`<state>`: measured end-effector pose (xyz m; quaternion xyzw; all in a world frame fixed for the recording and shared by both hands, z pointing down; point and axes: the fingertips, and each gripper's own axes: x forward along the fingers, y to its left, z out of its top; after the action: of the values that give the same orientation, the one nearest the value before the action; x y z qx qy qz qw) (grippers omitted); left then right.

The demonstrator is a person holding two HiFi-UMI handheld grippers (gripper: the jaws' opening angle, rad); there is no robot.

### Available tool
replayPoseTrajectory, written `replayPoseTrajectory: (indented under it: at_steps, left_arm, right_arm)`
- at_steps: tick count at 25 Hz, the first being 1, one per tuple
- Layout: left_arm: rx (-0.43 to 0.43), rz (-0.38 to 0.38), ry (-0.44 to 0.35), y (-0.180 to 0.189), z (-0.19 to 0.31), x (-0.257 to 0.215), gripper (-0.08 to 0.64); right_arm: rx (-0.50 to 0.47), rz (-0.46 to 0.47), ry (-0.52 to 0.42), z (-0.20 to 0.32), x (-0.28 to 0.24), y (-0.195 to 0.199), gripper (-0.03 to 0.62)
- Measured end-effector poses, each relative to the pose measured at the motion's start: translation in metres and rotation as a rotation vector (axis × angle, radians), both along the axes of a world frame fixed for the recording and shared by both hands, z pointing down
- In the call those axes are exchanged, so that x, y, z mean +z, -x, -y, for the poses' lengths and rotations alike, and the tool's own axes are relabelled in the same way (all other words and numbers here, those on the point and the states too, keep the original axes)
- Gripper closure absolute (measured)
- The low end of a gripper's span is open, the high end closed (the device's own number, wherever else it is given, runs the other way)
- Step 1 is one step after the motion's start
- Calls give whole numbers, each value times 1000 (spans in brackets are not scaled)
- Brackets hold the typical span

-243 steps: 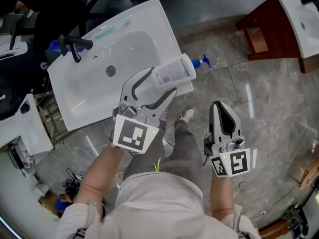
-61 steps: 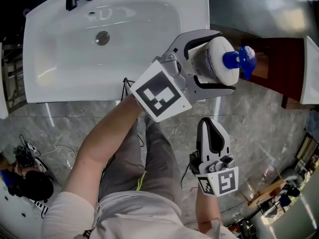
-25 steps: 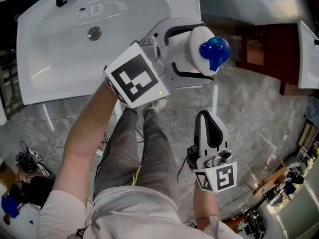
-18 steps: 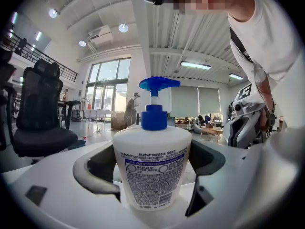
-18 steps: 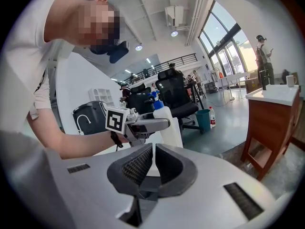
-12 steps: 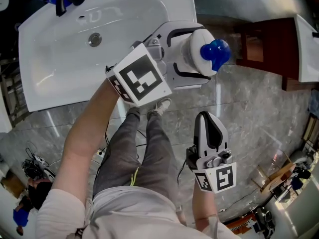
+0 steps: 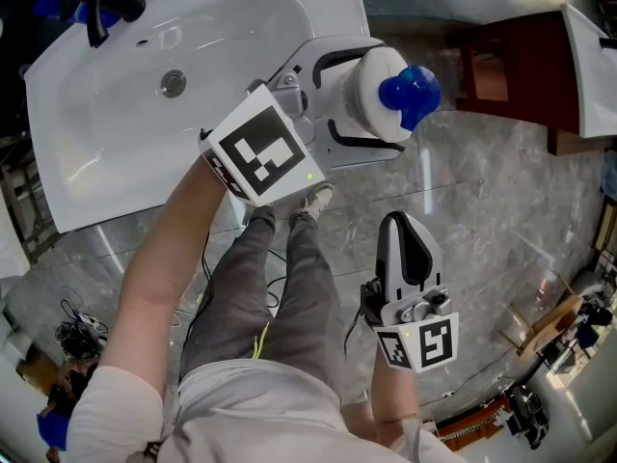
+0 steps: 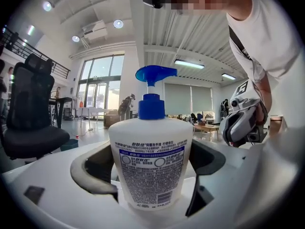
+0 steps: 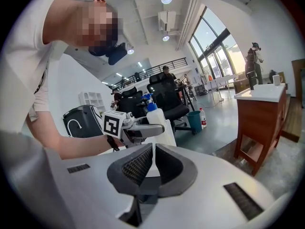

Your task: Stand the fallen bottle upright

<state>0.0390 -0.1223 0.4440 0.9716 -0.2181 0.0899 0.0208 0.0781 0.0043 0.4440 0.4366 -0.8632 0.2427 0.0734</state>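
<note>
A white pump bottle (image 7: 371,85) with a blue pump head (image 7: 409,95) stands upright in my left gripper (image 7: 378,101), which is shut on its body at the sink's front right corner. In the left gripper view the bottle (image 8: 151,161) fills the middle, label facing me, a jaw on either side. Whether its base rests on the sink's rim I cannot tell. My right gripper (image 7: 409,251) hangs lower, over the floor, shut with nothing in it. From the right gripper view the bottle (image 9: 155,117) shows beyond the shut right gripper (image 9: 152,163).
The white sink (image 7: 106,152) has a black faucet (image 7: 101,13) and a drain (image 7: 174,83). A dark wooden cabinet (image 7: 511,75) with another basin (image 7: 590,56) stands to the right. The person's legs and a shoe (image 7: 314,201) are below, on a marble floor.
The bottle lay on its side on the sink's edge at first; now it is upright in my left gripper. Over the last second, the left gripper and bottle barely shifted. The right gripper stayed put.
</note>
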Motion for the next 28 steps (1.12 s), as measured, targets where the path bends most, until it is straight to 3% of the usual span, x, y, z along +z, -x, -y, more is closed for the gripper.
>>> replayPoseTrajectory:
  at_steps: [28]
  left_arm:
    - [-7,-102,28,4,2,-12,25]
  right_arm:
    - [42,-5,-4,-8,-6,10,546]
